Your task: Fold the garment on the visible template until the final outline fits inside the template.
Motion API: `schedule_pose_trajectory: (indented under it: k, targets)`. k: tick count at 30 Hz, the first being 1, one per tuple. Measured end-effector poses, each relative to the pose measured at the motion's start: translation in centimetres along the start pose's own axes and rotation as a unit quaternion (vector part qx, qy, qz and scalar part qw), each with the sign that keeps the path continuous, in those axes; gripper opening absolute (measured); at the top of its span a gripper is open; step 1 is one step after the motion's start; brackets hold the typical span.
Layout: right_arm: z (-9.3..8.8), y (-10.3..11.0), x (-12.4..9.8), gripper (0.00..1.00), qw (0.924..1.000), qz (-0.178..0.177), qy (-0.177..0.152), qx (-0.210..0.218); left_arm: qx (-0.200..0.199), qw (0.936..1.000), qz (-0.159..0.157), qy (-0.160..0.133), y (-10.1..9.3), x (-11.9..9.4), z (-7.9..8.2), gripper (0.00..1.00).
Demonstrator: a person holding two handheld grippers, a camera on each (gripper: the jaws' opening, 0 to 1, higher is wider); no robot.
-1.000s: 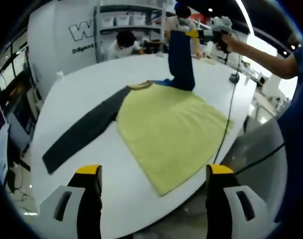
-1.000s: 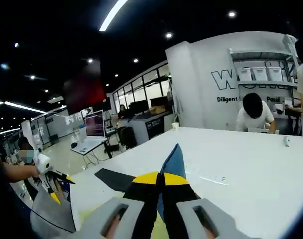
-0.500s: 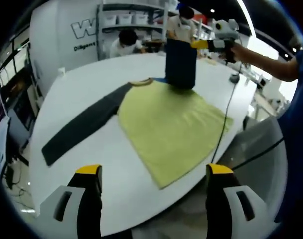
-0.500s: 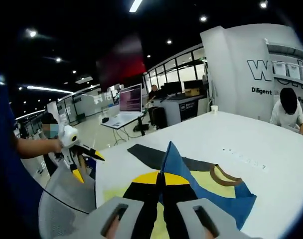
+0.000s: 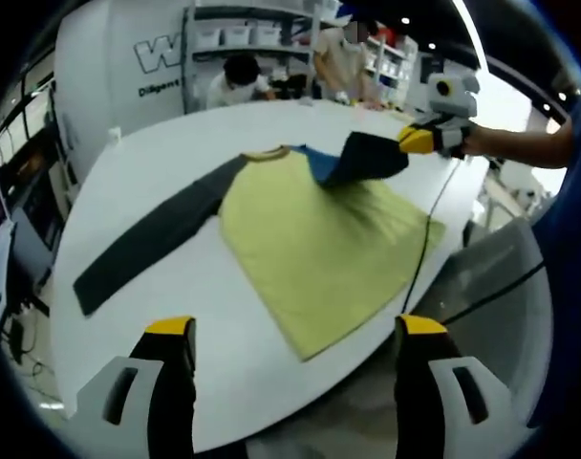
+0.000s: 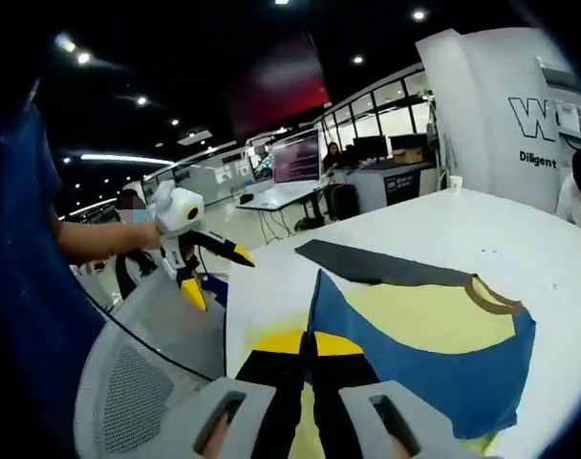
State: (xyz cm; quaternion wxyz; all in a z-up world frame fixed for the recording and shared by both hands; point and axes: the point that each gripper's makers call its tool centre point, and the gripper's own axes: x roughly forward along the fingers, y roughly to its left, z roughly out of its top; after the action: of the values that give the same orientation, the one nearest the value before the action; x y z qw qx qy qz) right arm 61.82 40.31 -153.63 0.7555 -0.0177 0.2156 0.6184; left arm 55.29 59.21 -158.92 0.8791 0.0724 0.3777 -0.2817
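A long-sleeved shirt with a yellow body and dark grey sleeves lies flat on the white round table. One grey sleeve stretches out to the left. The other sleeve is lifted and folded low over the body's upper corner, with its blue inner side showing. My right gripper is shut on that sleeve's end. In the right gripper view its jaws pinch the blue cloth above the yellow body. My left gripper is open over the near table edge, holding nothing. It also appears as the left gripper.
A black cable runs over the table's right edge. A grey mesh chair stands by the near edge. Two people work at the far side before white shelves. Desks with monitors stand beyond the table.
My right gripper has brought the sleeve down from hanging upright to lying low across the yellow body's upper corner. The left gripper has stayed open and in place.
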Motion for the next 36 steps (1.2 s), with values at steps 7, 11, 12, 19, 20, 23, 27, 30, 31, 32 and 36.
schedule_pose_trajectory:
  k: [7, 11, 12, 19, 20, 23, 27, 30, 31, 32, 36]
  targets:
    - [-1.9, -0.2, 0.9, 0.0, 0.9995, -0.019, 0.026, -0.006, 0.0, 1.0, -0.001, 0.004, -0.3, 0.1, -0.2, 0.81]
    - [-3.2, 0.1, 1.8, 0.0, 0.9988, -0.028, 0.037, -0.015, 0.0, 1.0, -0.002, 0.003, -0.4, 0.0, -0.1, 0.81]
    - [-3.7, 0.3, 2.1, 0.0, 0.9986, -0.031, 0.04, -0.015, 0.001, 1.0, -0.003, 0.003, -0.4, 0.0, -0.1, 0.81]
    - [-6.8, 0.6, 4.1, 0.0, 0.9969, -0.046, 0.059, -0.021, 0.002, 1.0, -0.003, 0.008, -0.3, -0.2, -0.6, 0.81]
    - [-7.2, 0.7, 4.3, 0.0, 0.9966, -0.049, 0.063, -0.02, 0.002, 1.0, -0.003, 0.008, -0.3, -0.3, -0.6, 0.81]
    - [-7.6, 0.7, 4.6, 0.0, 0.9963, -0.054, 0.065, -0.016, 0.003, 0.9999, -0.002, 0.009, -0.3, -0.3, -0.7, 0.81]
    - [-9.3, 0.6, 5.4, 0.0, 0.9947, -0.062, 0.079, -0.022, 0.002, 0.9999, -0.001, 0.011, -0.1, -0.4, -1.1, 0.81]
    - [-9.7, 0.8, 5.6, 0.0, 0.9946, -0.06, 0.083, -0.021, 0.002, 1.0, -0.002, 0.009, -0.2, -0.5, -1.2, 0.81]
    - [-9.9, 0.9, 5.8, 0.0, 0.9946, -0.059, 0.083, -0.02, 0.003, 1.0, -0.002, 0.009, -0.2, -0.5, -1.2, 0.81]
    - [-9.9, 1.1, 5.9, 0.0, 0.9945, -0.058, 0.084, -0.02, 0.002, 1.0, -0.002, 0.009, -0.3, -0.5, -1.2, 0.81]
    - [-10.4, 2.1, 6.1, 0.0, 0.9942, -0.049, 0.093, -0.023, 0.001, 1.0, -0.001, 0.008, -0.2, -0.7, -1.4, 0.81]
